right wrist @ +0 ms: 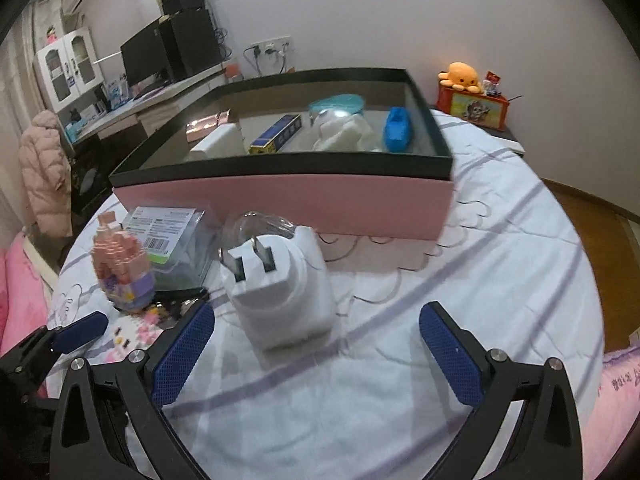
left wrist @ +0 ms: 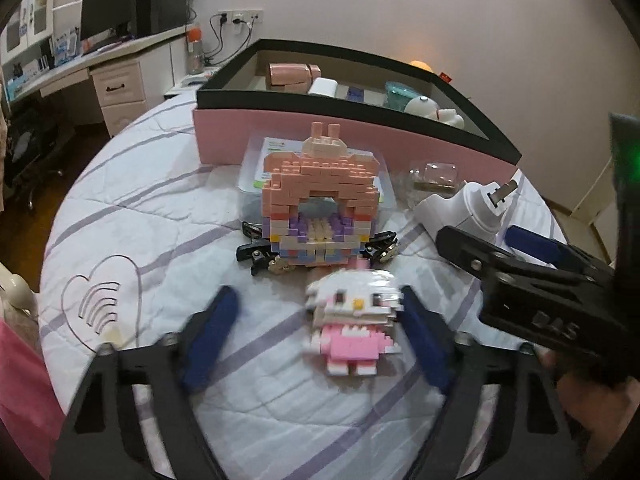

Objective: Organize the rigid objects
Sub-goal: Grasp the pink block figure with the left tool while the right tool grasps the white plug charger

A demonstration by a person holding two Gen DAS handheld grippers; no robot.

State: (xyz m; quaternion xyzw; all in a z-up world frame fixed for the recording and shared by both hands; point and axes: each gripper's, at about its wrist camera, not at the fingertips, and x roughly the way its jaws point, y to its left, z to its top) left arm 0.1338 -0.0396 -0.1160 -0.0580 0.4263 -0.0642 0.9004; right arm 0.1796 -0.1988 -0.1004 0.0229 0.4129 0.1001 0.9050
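A white-and-pink block cat figure (left wrist: 352, 320) stands on the quilt between the fingers of my left gripper (left wrist: 318, 294). It sits close to the right pad, with a wide gap to the left pad, so the gripper is open. A white plug charger (right wrist: 280, 288) lies prongs up between the fingers of my right gripper (right wrist: 316, 312), nearer the left pad and untouched; this gripper is open too. In the left wrist view the right gripper (left wrist: 476, 236) straddles the charger (left wrist: 472, 208). The cat figure (right wrist: 132, 332) shows beside one left finger (right wrist: 80, 330).
A pink box with a black rim (left wrist: 320, 140) (right wrist: 280, 200) holds several items. In front stand a pink block house (left wrist: 320, 208), a clear plastic case (right wrist: 172, 232), black clips (left wrist: 256, 250) and a small clear box (left wrist: 436, 174). The quilt (right wrist: 460, 264) to the right is bare.
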